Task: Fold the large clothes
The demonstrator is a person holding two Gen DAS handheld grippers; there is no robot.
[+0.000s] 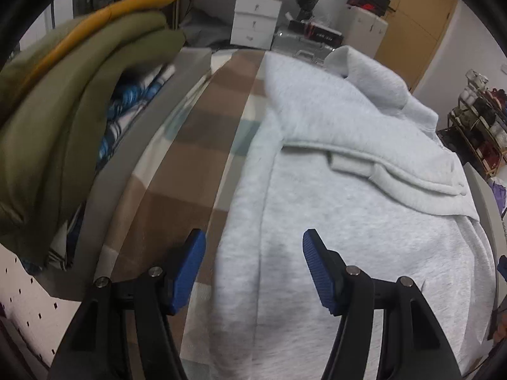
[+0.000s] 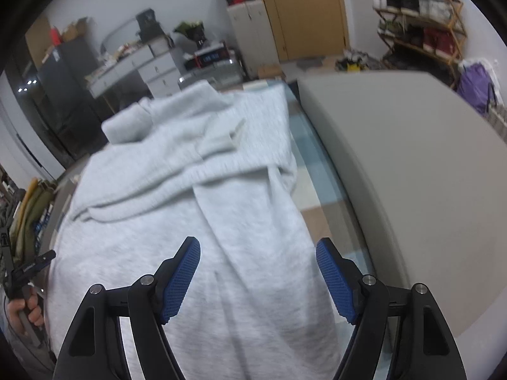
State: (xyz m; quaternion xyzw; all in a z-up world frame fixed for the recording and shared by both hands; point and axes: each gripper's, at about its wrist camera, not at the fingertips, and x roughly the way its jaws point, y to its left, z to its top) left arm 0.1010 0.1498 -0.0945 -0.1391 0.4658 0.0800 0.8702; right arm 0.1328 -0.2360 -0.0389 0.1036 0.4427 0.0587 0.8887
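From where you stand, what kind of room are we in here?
Probably a lived-in bedroom or spare room used for laundry. A grey sweatshirt lies spread on a checked cloth, folded clothes are stacked beside it, and white drawers and a cluttered wooden shelf line the walls.

Both wrist views look steeply down and forward, close over the grey garment (image 1: 348, 221) (image 2: 190, 221) filling mid-frame. The left view sits above its left edge, the right above its right edge; both share the drawers (image 1: 253, 22) (image 2: 158, 72) at top.
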